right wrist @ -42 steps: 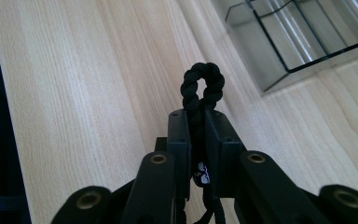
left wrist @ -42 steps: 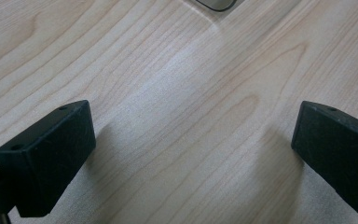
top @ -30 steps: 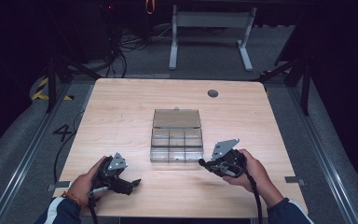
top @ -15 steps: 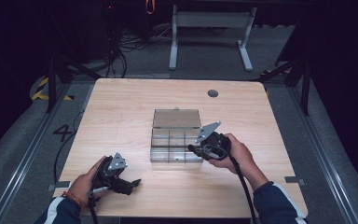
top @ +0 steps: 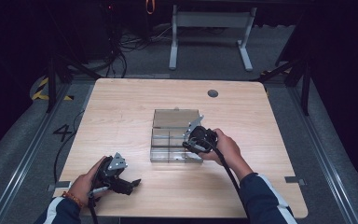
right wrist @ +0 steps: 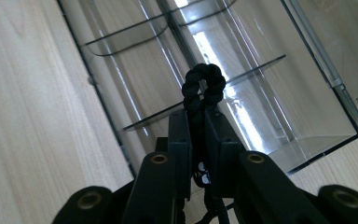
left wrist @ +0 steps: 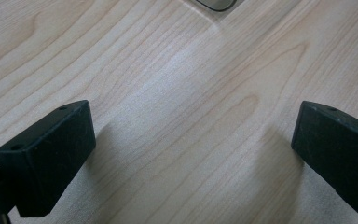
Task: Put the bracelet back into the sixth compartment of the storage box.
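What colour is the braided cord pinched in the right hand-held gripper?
Black: the braided cord shows best in the right gripper view, over the clear box.

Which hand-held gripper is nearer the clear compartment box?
Right. The right hand-held gripper is over the clear compartment box, clamping a black braided cord; the left hand-held gripper sits on bare table near the front-left.

Black braided cord (right wrist: 203,88), clear smoky organizer box (top: 175,135), pale wood-grain table (top: 121,112), black tools.
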Tool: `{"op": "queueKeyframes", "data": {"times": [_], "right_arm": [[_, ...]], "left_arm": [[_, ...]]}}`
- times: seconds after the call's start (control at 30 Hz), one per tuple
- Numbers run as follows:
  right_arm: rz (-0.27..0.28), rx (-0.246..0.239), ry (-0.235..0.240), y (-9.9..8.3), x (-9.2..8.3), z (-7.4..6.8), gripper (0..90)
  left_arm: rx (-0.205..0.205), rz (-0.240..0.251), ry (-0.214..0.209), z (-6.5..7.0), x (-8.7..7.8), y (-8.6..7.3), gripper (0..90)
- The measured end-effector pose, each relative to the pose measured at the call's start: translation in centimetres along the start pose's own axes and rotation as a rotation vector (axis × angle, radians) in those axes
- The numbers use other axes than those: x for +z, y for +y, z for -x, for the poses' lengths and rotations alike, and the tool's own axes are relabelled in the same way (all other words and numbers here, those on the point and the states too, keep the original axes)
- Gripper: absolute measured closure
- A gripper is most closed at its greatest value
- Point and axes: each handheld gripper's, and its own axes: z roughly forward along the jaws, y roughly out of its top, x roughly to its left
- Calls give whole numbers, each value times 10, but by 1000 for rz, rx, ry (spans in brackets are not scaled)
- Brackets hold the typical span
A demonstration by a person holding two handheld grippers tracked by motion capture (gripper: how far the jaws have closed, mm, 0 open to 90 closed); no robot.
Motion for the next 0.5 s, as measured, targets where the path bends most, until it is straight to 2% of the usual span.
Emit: {"op": "queueKeyframes", "data": {"times": [0.13, 0.43, 0.5], "right_arm": [[-25, 9, 12, 1, 6, 3, 826], [-64, 70, 54, -4, 17, 6, 828], [-101, 70, 62, -6, 24, 4, 828]], "left_arm": [[0, 0, 0, 0, 0, 0, 0], [0, 0, 0, 0, 0, 0, 0], [0, 0, 0, 0, 0, 0, 0]]}}
